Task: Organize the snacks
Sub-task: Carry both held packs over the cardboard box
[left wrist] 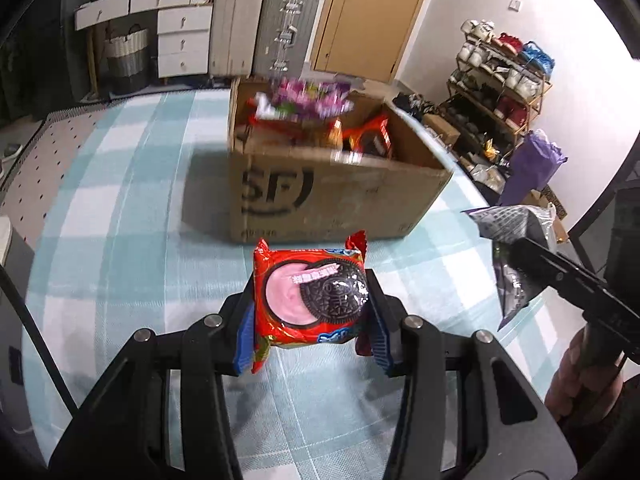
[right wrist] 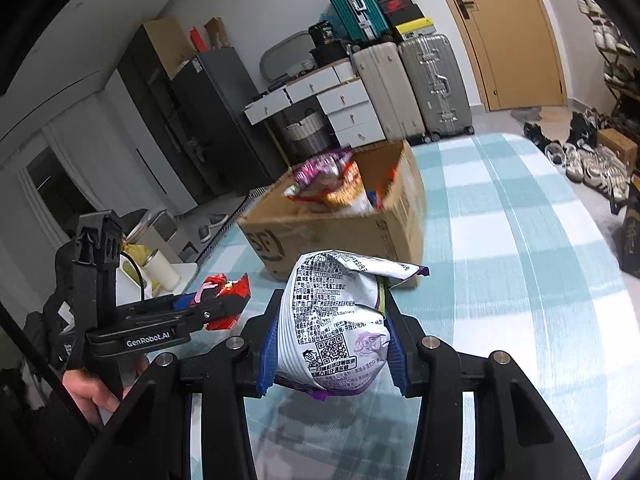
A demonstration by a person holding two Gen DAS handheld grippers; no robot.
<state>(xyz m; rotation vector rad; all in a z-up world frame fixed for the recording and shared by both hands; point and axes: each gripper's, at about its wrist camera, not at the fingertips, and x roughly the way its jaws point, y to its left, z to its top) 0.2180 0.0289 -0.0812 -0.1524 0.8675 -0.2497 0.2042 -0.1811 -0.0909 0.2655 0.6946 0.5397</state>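
Note:
My left gripper (left wrist: 310,304) is shut on a red Oreo packet (left wrist: 312,296) and holds it above the checked cloth, short of an open cardboard box (left wrist: 328,196) holding several snack packets (left wrist: 308,100). My right gripper (right wrist: 334,332) is shut on a white and purple snack bag (right wrist: 336,320), back side up, also in front of the box (right wrist: 340,228). The right gripper with its bag (left wrist: 516,248) shows at the right of the left wrist view. The left gripper with the red packet (right wrist: 224,292) shows at the left of the right wrist view.
The box stands on a bed with a blue and white checked cloth (left wrist: 120,200). Behind are suitcases (left wrist: 286,32), white drawers (left wrist: 182,40) and a wooden door (left wrist: 372,12). A shoe rack (left wrist: 500,80) and shoes on the floor (right wrist: 592,160) lie to the right.

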